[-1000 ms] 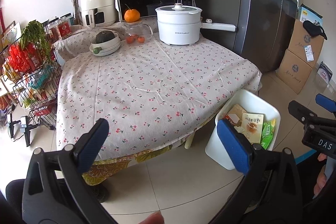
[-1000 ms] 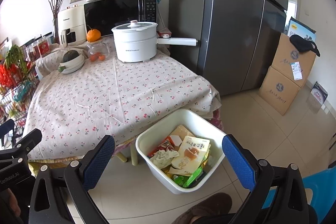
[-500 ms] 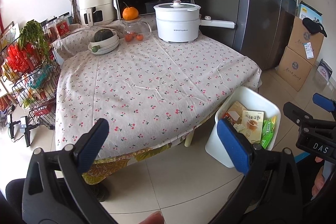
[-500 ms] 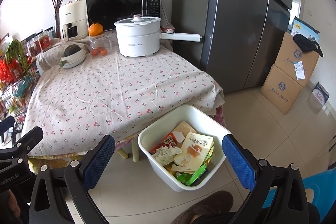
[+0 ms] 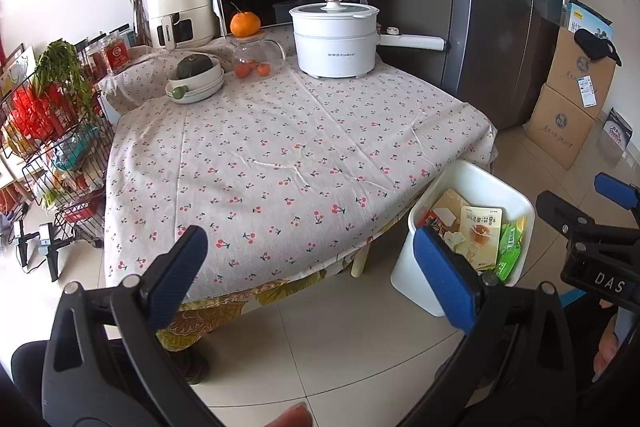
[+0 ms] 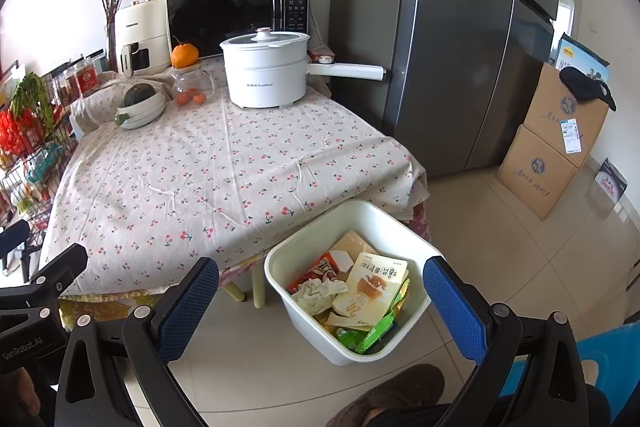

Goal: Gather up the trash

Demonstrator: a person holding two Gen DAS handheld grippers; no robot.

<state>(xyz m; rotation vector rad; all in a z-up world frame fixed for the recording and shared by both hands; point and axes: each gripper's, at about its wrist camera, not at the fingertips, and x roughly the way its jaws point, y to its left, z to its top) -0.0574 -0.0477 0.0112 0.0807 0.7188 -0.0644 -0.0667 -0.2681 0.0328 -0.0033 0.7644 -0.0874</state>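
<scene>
From the left wrist view, the left gripper (image 5: 316,271) has its jaws spread wide with nothing between them, hanging over the floor in front of the table (image 5: 280,163) with its cherry-print cloth. The white bin (image 5: 516,199) sits on the floor just beside the table's right corner, and the trash (image 5: 478,235) is already inside it: a beige packet, a green wrapper, some crumpled paper. Readable stuff here: the white pot (image 5: 334,41) has a small grey brand line on its front that looks like "Royalstar", the air fryer (image 5: 180,11) says something like "CHANGHONG", and the right gripper (image 5: 592,227), poking in at the right edge, shows "DAS" on a black label. From the right wrist view, the right gripper (image 6: 320,301) is also wide open and empty, and the bin (image 6: 296,255) sits right between its blue pads (image 6: 454,307), further off on the floor. You look straight down into the trash (image 6: 370,287) here, so a red wrapper shows much better. This view also catches the left gripper (image 6: 36,291) at the left edge with "GenRobot.AI" printed on it, plus a brown slipper (image 6: 384,397) at the bottom. Both views show the boxes (image 6: 554,147) by the fridge (image 6: 460,27), though their print is too small to read.
</scene>
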